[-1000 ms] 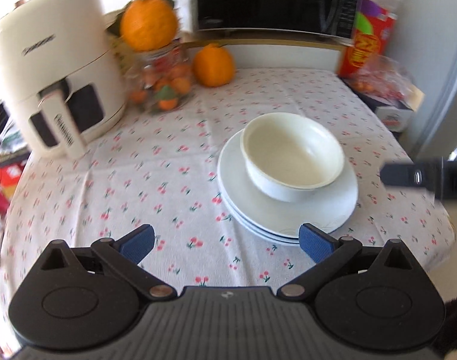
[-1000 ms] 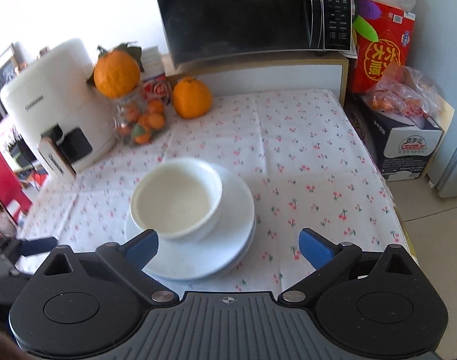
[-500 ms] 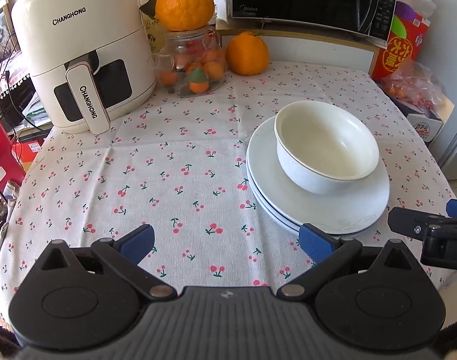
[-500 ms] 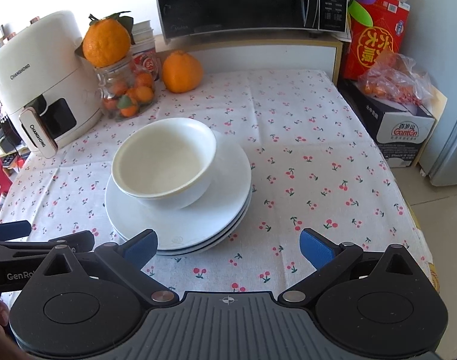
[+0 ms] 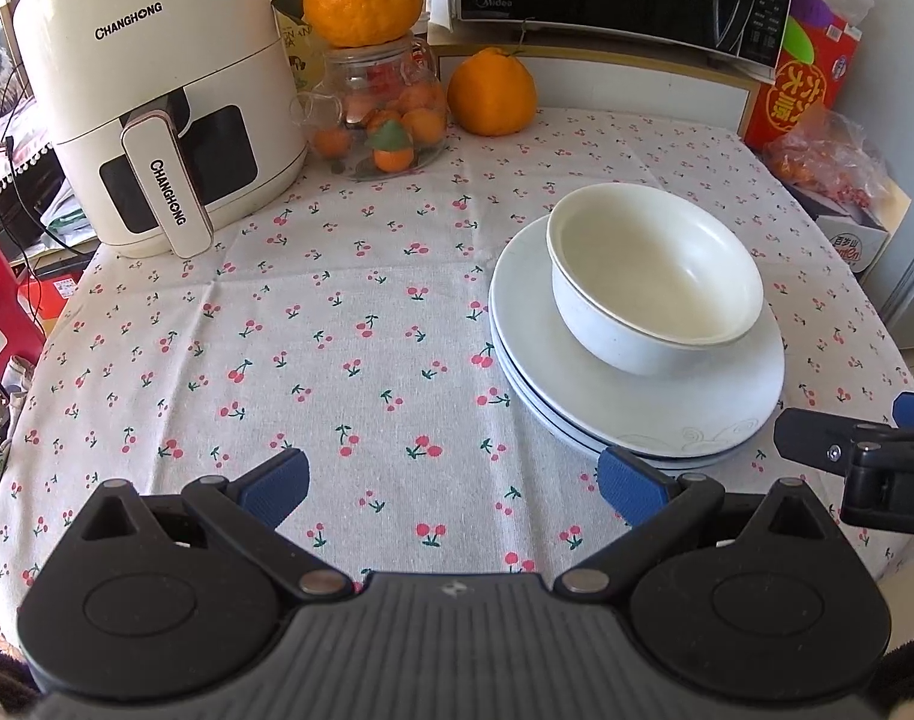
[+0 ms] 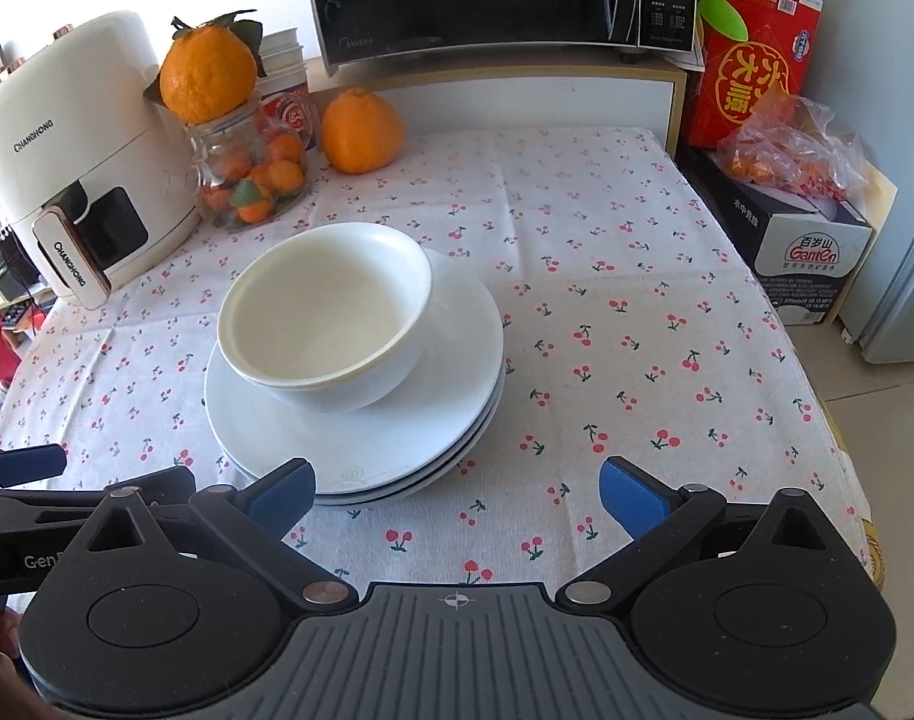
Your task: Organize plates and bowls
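Both grippers have pulled back a little, so the dishes look a bit farther off than a moment ago. The white bowl [image 5: 655, 282] sits on top of the stack of white plates [image 5: 637, 396], and another bowl seems tucked inside it. The stack rests on the cherry cloth of the worktop [image 5: 336, 330]. The left gripper [image 5: 453, 483] has its jaws wide apart and holds nothing. The right gripper [image 6: 457, 489] is the same, jaws apart and empty. Behind stand a white air fryer [image 5: 156, 102] and a jar of oranges [image 5: 384, 114].
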The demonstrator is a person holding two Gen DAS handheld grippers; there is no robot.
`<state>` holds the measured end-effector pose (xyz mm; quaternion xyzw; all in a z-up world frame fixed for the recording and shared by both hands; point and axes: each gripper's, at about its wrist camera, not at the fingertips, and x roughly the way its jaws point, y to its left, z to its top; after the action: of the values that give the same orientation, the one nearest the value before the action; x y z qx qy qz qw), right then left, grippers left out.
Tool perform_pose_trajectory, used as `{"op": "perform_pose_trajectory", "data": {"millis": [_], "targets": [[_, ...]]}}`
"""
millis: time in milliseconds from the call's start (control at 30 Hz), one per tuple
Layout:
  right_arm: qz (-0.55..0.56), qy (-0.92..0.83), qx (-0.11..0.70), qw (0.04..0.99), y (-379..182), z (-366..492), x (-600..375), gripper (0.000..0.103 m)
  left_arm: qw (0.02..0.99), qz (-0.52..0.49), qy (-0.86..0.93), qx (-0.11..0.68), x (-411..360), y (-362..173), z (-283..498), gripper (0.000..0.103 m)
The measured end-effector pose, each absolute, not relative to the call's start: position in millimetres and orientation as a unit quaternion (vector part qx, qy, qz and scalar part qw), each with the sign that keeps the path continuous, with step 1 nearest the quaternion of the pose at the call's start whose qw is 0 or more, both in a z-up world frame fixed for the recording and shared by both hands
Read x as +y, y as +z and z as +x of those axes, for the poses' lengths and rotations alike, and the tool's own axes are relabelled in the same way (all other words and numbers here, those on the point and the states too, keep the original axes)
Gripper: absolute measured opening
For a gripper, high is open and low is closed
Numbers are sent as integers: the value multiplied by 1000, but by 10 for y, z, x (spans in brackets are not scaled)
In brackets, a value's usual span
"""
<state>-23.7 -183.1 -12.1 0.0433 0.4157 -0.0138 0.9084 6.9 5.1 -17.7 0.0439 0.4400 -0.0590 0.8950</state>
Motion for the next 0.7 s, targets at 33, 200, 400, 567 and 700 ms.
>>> {"op": "perform_pose_trajectory", "data": {"millis": [33, 200, 400, 567, 700], "targets": [[43, -14, 416, 908, -123, -237, -1831, 102, 895, 44, -59, 440, 49, -177, 67, 103], [43, -14, 416, 908, -123, -235, -1830, 102, 894, 46, -61, 441, 40, -180, 60, 103], [41, -14, 419, 907, -144, -234, -1829, 102, 894, 43, -62, 442, 44, -187, 62, 103], [40, -15, 421, 906, -148, -227, -1827, 102, 893, 42, -64, 444, 55, -188, 65, 103], [39, -14, 423, 905, -150, -222, -1821, 102, 892, 40, -65, 446, 49, -187, 64, 103]]}}
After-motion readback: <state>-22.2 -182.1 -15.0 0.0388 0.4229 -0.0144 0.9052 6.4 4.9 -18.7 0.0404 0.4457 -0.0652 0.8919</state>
